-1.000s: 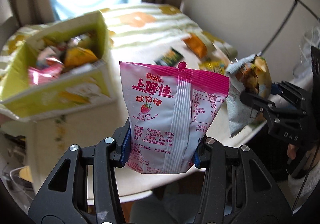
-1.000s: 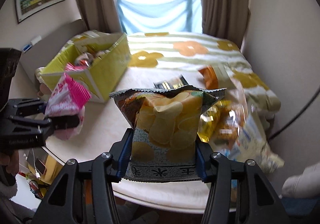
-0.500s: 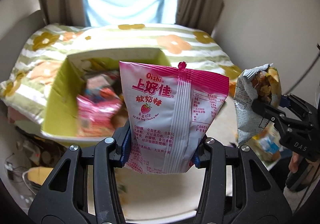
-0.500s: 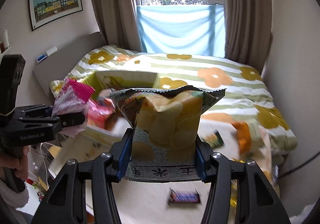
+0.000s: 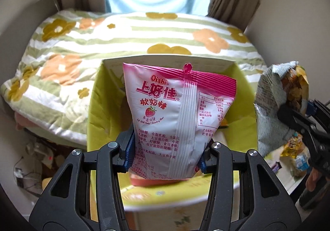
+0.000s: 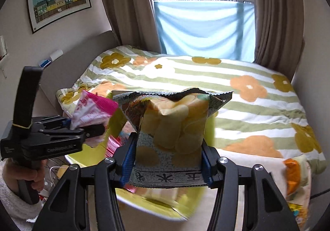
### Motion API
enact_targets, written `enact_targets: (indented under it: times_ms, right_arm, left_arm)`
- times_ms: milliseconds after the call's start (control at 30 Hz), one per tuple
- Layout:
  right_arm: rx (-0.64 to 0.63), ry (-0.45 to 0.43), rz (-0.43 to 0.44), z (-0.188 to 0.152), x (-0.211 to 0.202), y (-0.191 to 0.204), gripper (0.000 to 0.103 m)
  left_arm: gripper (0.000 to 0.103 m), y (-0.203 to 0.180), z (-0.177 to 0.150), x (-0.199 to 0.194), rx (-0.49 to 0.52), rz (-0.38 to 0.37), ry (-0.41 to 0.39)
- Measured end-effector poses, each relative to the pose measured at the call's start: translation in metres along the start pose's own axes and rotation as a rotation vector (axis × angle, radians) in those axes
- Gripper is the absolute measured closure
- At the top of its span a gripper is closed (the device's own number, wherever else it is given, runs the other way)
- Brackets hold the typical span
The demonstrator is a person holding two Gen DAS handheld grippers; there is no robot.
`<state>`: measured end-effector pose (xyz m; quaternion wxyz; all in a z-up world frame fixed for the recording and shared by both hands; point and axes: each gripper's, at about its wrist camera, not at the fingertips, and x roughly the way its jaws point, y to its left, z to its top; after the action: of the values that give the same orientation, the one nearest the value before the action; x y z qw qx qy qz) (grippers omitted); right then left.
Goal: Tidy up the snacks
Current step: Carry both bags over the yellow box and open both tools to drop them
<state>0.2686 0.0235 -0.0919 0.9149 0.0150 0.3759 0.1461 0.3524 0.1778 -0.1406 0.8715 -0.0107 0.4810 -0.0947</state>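
Left gripper [image 5: 167, 158] clamps the pink candy bag [image 5: 175, 119] above the yellow box [image 5: 243, 94]; right gripper [image 6: 168, 164] clamps the chips bag [image 6: 171, 127] alongside.

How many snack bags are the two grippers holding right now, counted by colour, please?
Pink and white candy bag, in the left gripper: 1
Grey and yellow chip bag, in the right gripper: 1
Total: 2

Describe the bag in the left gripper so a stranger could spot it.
Before the flowered bed stands a yellow-green box. Above it the left gripper pinches a candy bag: white, pink-topped, with a strawberry, unlike the neighbouring chip bag.
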Motion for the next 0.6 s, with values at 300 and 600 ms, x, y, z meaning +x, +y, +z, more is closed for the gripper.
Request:
enact_targets:
  times_ms: [300, 600]
  right_arm:
    - [0.006, 0.121, 0.008, 0.002, 0.053, 0.007, 0.053]
    - [-0.008, 0.212, 0.041, 0.001, 0.086, -0.008, 0.053]
  left_arm:
    - [0.047, 0.022, 0.018, 0.046, -0.026, 0.009, 0.065]
    - [0.005, 0.021, 0.015, 0.044, -0.014, 0.068, 0.049]
